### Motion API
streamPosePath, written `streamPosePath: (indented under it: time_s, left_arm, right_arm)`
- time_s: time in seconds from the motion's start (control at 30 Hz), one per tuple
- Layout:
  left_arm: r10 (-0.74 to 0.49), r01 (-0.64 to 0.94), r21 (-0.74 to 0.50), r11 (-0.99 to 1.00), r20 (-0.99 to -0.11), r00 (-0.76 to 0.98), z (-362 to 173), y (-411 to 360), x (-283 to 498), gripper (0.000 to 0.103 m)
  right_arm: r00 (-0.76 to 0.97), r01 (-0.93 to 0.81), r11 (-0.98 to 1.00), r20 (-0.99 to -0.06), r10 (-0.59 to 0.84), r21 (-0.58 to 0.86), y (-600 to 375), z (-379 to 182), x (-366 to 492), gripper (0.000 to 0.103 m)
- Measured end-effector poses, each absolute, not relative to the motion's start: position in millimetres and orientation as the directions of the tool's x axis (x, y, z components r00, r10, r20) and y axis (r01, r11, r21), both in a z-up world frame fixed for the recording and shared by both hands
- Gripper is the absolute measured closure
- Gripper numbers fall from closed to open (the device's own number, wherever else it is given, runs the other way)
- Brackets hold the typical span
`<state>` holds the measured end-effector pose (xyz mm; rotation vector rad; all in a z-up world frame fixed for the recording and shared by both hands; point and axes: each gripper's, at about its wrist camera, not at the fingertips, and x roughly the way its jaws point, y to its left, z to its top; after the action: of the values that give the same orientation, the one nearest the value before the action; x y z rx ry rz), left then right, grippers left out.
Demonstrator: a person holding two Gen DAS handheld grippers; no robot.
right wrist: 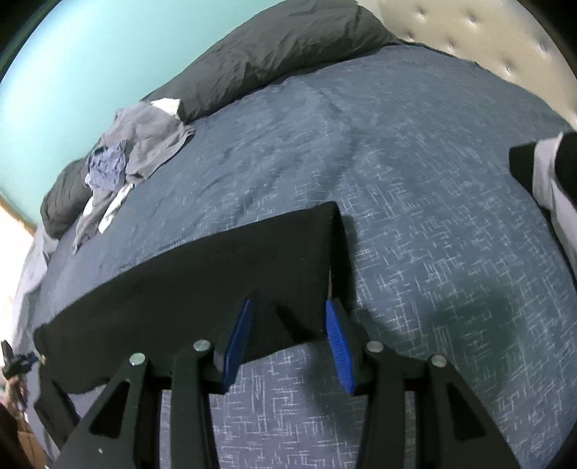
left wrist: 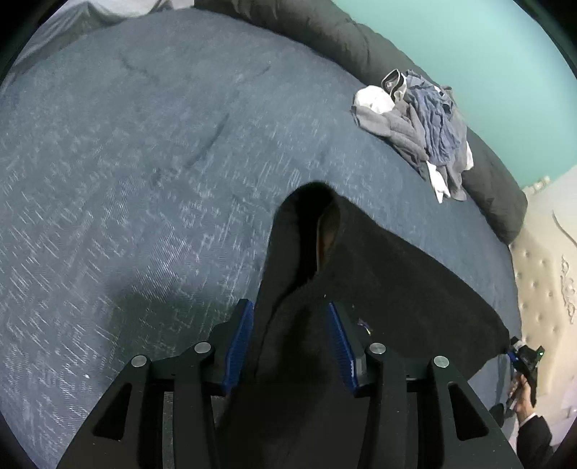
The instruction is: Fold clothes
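Note:
A black garment (left wrist: 396, 281) hangs stretched between my two grippers, just above the blue bedspread (left wrist: 144, 162). In the left wrist view, one bunched end of it runs up between the blue pads of my left gripper (left wrist: 288, 306), which is shut on it. Its far corner reaches my right gripper (left wrist: 514, 351), small at the right edge and held by a hand (left wrist: 523, 393). In the right wrist view, the black garment (right wrist: 198, 274) spreads flat to the left. Its near corner sits between the pads of my right gripper (right wrist: 288, 303). My left gripper (right wrist: 25, 359) shows at its other end.
A pile of grey, blue and white clothes (left wrist: 422, 119) (right wrist: 133, 151) lies beside a dark grey rolled duvet (left wrist: 324, 32) (right wrist: 270, 54) along the teal wall. A cream tufted headboard (right wrist: 468, 29) bounds the bed. Black and white folded items (right wrist: 548, 173) lie at the right edge.

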<state>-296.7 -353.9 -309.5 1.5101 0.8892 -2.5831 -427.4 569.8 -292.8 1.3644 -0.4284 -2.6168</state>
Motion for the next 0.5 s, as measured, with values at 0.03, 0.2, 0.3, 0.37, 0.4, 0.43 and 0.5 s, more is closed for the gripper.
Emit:
streamPosePath:
  time_s: [0.03, 0.2, 0.3, 0.37, 0.4, 0.43, 0.5]
  left_arm:
    - [0.262, 0.288, -0.462, -0.839, -0.806, -0.531, -311, -353, -297, 0.056]
    - [0.271, 0.242, -0.45, -0.86, -0.804, -0.529, -311, -340, -305, 0.056]
    - [0.278, 0.211, -0.438, -0.874, -0.806, -0.522, -311, -331, -311, 0.056]
    - [0.282, 0.191, -0.43, -0.883, -0.808, -0.517, -310, -325, -315, 0.057]
    - [0.284, 0.18, -0.426, -0.887, -0.809, -0.515, -310, -322, -317, 0.057]
    - [0.286, 0.17, -0.422, -0.891, -0.81, -0.512, -310, -318, -319, 0.059]
    - [0.28, 0.151, -0.405, -0.902, -0.813, -0.511, -307, -313, -321, 0.085]
  right_arm:
    - [-0.569, 0.011, -0.949, -0.778, -0.266, 0.316, 568, -293, -429, 0.06]
    - [-0.586, 0.027, -0.951, -0.766, -0.264, 0.307, 570, -289, -425, 0.065]
    - [-0.586, 0.035, -0.954, -0.767, -0.262, 0.299, 569, -289, -427, 0.067]
    - [-0.582, 0.042, -0.955, -0.77, -0.262, 0.293, 568, -290, -427, 0.072]
    - [-0.581, 0.045, -0.956, -0.771, -0.262, 0.291, 567, -290, -427, 0.073]
    - [-0.579, 0.046, -0.956, -0.773, -0.261, 0.288, 566, -291, -427, 0.076]
    - [-0.575, 0.05, -0.957, -0.775, -0.261, 0.285, 565, -291, -426, 0.085]
